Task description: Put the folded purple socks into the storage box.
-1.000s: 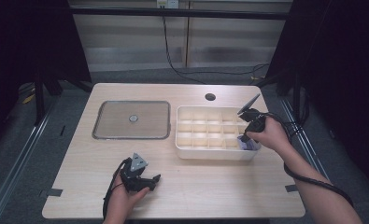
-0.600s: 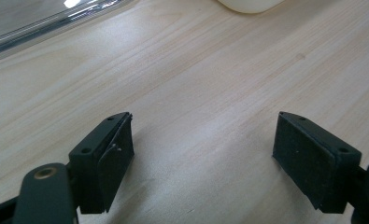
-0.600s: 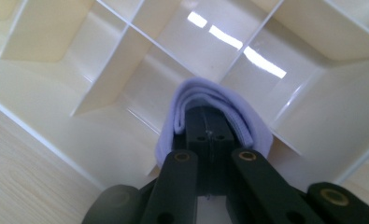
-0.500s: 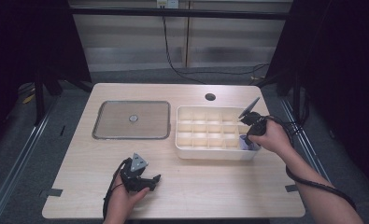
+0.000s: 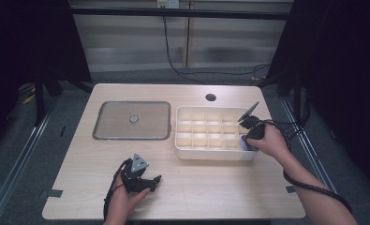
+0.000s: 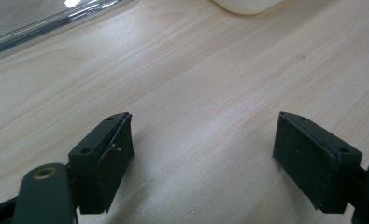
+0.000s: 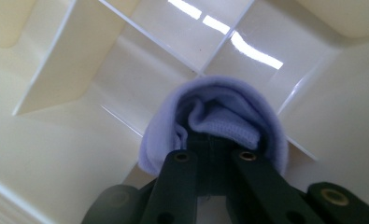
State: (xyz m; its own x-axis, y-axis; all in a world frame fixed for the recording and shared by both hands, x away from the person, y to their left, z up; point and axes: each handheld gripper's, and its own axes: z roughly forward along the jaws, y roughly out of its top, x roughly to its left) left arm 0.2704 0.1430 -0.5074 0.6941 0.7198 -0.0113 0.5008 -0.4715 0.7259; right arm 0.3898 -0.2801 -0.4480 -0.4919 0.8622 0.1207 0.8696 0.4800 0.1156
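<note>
- Worktop [image 5: 182, 192]: pale wood; clear lid [image 5: 132, 120] flat toward left-rear, hole nr rear edge.
- Divided tray [image 5: 210, 153]: cream, right half of worktop, cells look bare except front-right corner one.
- R gripper [image 7: 211, 154]: vs a sec ago barely shifted, down in that corner cell; jaws clenched on lilac cloth [image 7: 219, 109]. Cloth seems in its cell, so prob. release comes next.
- L gripper [image 6: 203, 154]: unmoved nr front edge, jaws released, nothing between.

Light wooden surface [image 5: 196, 183] carrying a flat see-through lid [image 5: 132, 120] lying beside a cream box with little compartments [image 5: 210, 133], both sitting directly on it
</note>
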